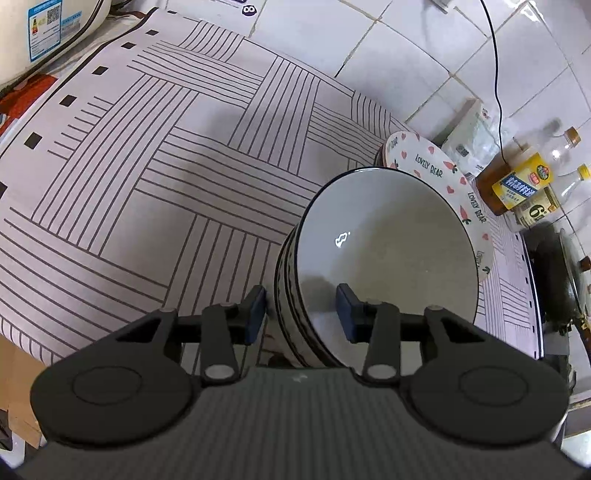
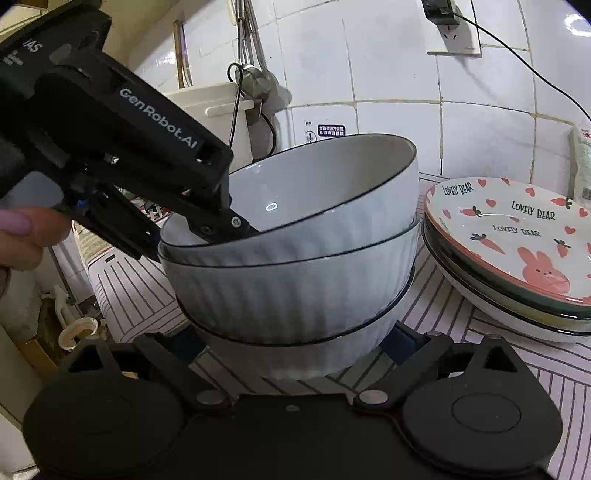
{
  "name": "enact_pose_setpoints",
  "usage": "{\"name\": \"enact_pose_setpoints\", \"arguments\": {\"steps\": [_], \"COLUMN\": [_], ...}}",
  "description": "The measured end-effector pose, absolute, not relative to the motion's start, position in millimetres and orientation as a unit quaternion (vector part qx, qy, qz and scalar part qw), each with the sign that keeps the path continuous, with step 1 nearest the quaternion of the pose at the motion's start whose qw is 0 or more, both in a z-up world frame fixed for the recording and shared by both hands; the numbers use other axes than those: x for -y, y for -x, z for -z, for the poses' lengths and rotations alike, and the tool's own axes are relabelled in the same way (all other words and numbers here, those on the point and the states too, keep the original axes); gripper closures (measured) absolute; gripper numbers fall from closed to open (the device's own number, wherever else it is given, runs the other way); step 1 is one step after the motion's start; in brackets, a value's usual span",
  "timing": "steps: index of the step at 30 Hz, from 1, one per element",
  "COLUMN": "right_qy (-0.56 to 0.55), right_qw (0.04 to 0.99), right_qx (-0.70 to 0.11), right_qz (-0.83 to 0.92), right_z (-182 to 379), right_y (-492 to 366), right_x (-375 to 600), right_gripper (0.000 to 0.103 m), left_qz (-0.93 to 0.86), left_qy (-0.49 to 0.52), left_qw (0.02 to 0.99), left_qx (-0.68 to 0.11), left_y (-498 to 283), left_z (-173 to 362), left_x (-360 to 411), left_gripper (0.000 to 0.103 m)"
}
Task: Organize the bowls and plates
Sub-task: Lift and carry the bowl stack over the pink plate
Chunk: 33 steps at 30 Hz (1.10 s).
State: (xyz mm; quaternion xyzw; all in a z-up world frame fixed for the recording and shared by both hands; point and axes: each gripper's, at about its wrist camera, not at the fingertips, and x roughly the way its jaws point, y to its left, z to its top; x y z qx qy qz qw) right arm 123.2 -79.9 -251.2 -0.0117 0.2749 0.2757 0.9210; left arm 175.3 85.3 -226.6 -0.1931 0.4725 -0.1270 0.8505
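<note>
Three white ribbed bowls with dark rims are nested on the striped tablecloth [image 1: 147,166]. The top bowl [image 2: 317,184] sits tilted in the stack [image 2: 295,291], its left side low. My left gripper [image 1: 301,314] is shut on that bowl's [image 1: 384,251] near rim, with one blue pad [image 1: 255,314] outside the wall and the other inside. In the right wrist view its finger [image 2: 240,225] reaches over the rim. My right gripper [image 2: 291,343] stands wide open, its pads on either side of the bottom bowl's base. A stack of "Lovely Bear" plates [image 2: 517,236] [image 1: 436,166] lies just right of the bowls.
Oil bottles [image 1: 517,181] and a dark pan [image 1: 569,266] stand at the right by the tiled wall. A white appliance [image 2: 221,107] sits behind the bowls, and a cable hangs from the wall socket [image 2: 450,33]. A person's hand [image 2: 22,236] holds the left gripper.
</note>
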Motion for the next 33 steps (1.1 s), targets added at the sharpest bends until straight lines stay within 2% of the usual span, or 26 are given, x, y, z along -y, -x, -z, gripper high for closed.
{"name": "enact_pose_setpoints", "arguments": {"steps": [16, 21, 33], "right_qy": [0.008, 0.001, 0.005], "right_qw": [0.921, 0.925, 0.954], "right_qx": [-0.278, -0.272, -0.2], "right_qz": [-0.274, -0.265, -0.221], "right_z": [248.8, 244.6, 187.3], "right_y": [-123.1, -117.2, -113.3], "right_x": [80.4, 85.8, 124.9], "right_gripper": [0.005, 0.005, 0.005], "left_qz": [0.108, 0.123, 0.187], "left_qy": [0.155, 0.14, 0.099], "left_qw": [0.88, 0.887, 0.908], "left_qx": [-0.435, -0.423, -0.36], "left_y": [-154.7, -149.9, -158.9], "left_z": [218.5, 202.3, 138.5], "left_x": [-62.7, -54.5, -8.2], "left_gripper": [0.061, 0.061, 0.061]}}
